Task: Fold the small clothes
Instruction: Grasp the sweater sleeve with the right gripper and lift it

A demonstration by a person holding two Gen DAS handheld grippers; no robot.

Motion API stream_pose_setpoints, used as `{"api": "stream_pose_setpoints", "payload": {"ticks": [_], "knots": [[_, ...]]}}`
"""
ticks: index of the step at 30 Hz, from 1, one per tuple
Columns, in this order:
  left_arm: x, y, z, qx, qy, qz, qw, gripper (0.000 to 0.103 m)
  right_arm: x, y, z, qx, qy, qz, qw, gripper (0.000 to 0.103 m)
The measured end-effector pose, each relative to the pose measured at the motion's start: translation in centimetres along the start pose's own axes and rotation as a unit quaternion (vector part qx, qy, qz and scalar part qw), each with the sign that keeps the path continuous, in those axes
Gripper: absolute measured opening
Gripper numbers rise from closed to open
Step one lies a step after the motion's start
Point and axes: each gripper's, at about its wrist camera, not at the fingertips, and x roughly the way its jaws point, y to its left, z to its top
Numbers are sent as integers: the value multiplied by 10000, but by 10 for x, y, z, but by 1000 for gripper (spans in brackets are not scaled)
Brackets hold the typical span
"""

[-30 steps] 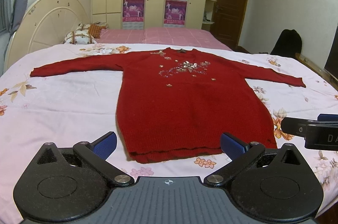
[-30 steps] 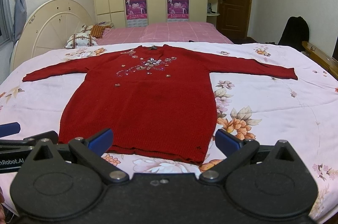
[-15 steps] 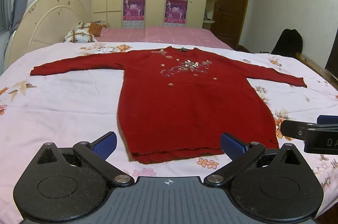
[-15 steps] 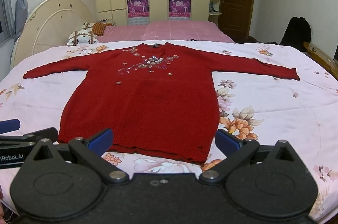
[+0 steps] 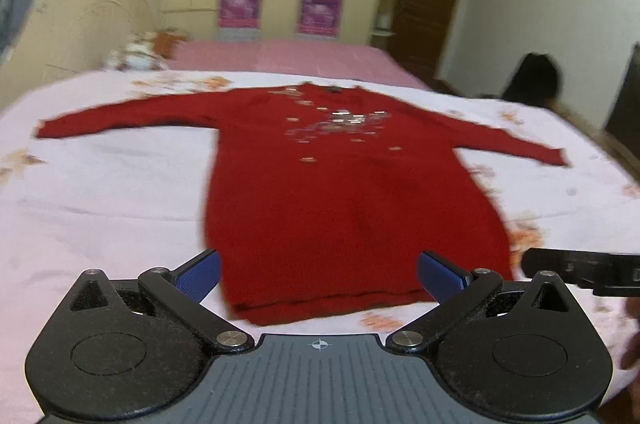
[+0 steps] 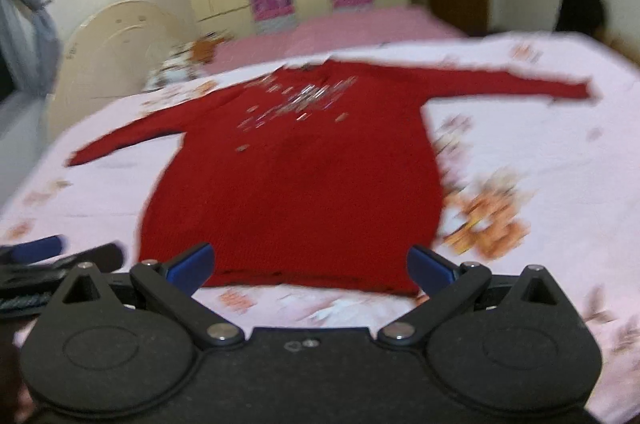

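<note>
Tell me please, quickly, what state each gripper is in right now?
Left gripper: open, holding nothing, above the sweater's hem.
Right gripper: open, holding nothing, also near the hem.

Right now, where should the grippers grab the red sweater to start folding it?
Probably the hem corners. The sweater lies flat on the bed, sleeves spread, hem nearest both open grippers. The left gripper could pinch the hem's left corner and the right gripper its right corner, coming in low from the near edge.
</note>
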Motion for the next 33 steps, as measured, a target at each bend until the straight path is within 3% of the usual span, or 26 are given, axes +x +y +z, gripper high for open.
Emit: {"api": "stream_pose_setpoints", "payload": {"ticks": [4,8,15,16,17,19,20,22,23,29,33], "knots": [[19,0,15,-54,-65,55,9999,103,-5,-26,13,256,-345,-93,9990,102],[51,3,39,-33,-77,-23,10000,103,-1,-80,36,1071,-665,-267,9917,101],[112,16,85,227,-661,929,9932,103,17,-184,81,1907,-1515,-608,9680,97],[125,20,91,198,-647,1067,9920,103,21,-198,88,1968,-1625,-665,9646,92],[134,26,96,152,-634,1138,9914,103,28,-212,96,2033,-1735,-707,9610,67],[159,37,106,19,-551,1229,9909,103,47,-247,113,2288,-1824,-850,9524,32],[169,43,112,-91,-491,1194,9916,103,57,-265,120,2425,-1904,-882,9472,41],[183,55,117,-260,-416,963,9941,103,78,-300,130,2724,-2033,-974,9354,43],[189,59,117,-277,-407,929,9945,103,88,-318,133,2931,-2073,-1012,9278,51],[236,73,115,-452,-132,804,9956,103,145,-429,147,4113,-2141,-1216,8776,50],[261,80,112,-560,71,856,9947,103,174,-461,146,4448,-2004,-1307,8631,47]]}}
